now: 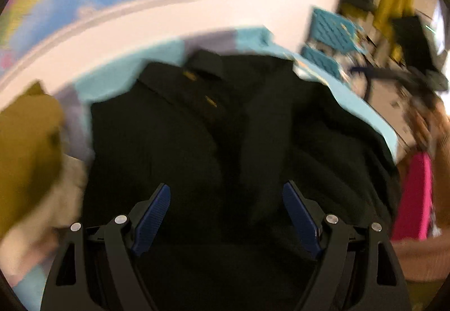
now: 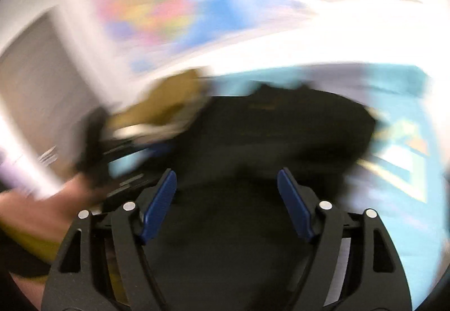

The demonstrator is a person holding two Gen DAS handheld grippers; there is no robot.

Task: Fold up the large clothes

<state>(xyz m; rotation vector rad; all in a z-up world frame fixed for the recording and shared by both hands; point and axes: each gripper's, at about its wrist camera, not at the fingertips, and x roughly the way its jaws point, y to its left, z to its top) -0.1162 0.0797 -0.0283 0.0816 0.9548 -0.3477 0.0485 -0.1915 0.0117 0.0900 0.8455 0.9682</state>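
A large black collared garment point(image 1: 197, 128) with small gold marks lies spread on a light blue surface point(image 1: 112, 80); its right side is bunched. My left gripper point(image 1: 226, 190) is open above the garment's near part, holding nothing. In the blurred right wrist view the same black garment point(image 2: 281, 125) lies ahead on the blue surface point(image 2: 393, 198). My right gripper point(image 2: 227, 176) is open over its near edge, holding nothing. The other gripper, black, and the hand holding it point(image 2: 92, 148) show at the left of the right wrist view.
A mustard-yellow cloth point(image 1: 28, 148) and a beige cloth point(image 1: 42, 212) lie left of the garment; the yellow cloth point(image 2: 168, 103) also shows in the right wrist view. Teal baskets point(image 1: 332, 29), cluttered shelves and a pink item point(image 1: 413, 193) stand at the right. A white wall lies behind.
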